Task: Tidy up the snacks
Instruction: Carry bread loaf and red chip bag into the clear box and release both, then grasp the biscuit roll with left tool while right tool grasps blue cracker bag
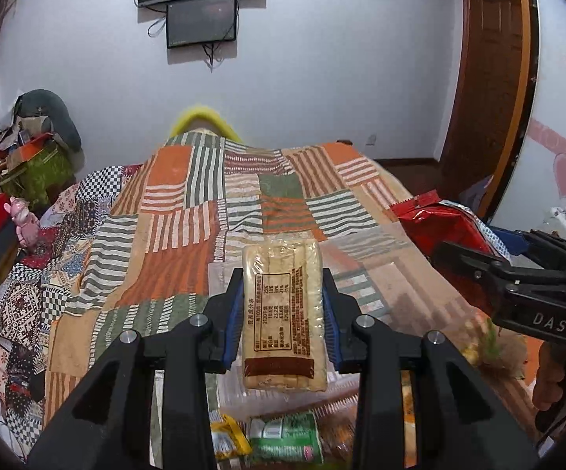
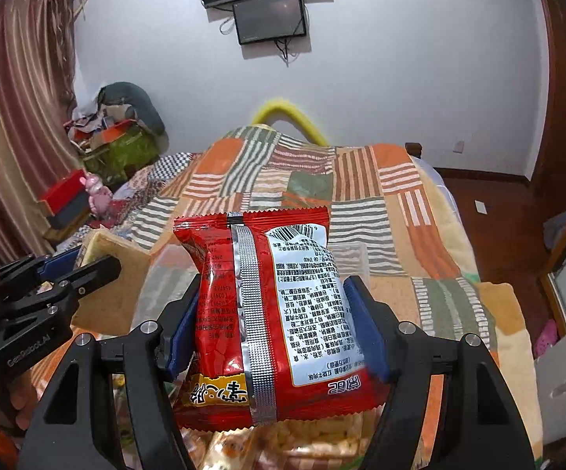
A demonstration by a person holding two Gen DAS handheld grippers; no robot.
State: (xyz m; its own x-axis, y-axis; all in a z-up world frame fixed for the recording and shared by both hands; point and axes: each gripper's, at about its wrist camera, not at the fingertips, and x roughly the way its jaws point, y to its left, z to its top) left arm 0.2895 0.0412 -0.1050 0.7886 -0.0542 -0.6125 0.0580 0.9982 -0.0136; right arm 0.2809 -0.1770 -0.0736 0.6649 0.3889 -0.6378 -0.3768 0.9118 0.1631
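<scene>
Plainly seen from the left wrist only: left tongs (image 1: 282, 315) clamped on a pale wafer packet (image 1: 283, 313), held above the patchwork bed cover (image 1: 189, 211), green (image 1: 285, 440) and yellow (image 1: 228, 440) snack packs lying below. Seen from the right wrist only: right tongs (image 2: 279, 325) clamped on a red snack bag (image 2: 267, 313), back label facing up, over more snacks.

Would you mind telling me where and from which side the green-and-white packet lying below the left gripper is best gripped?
Probably across its short width, coming from above. The green-and-white packet lies flat with its long side running left to right beside a yellow packet. The left gripper is already shut on the biscuit pack, so it must set that down first.
</scene>
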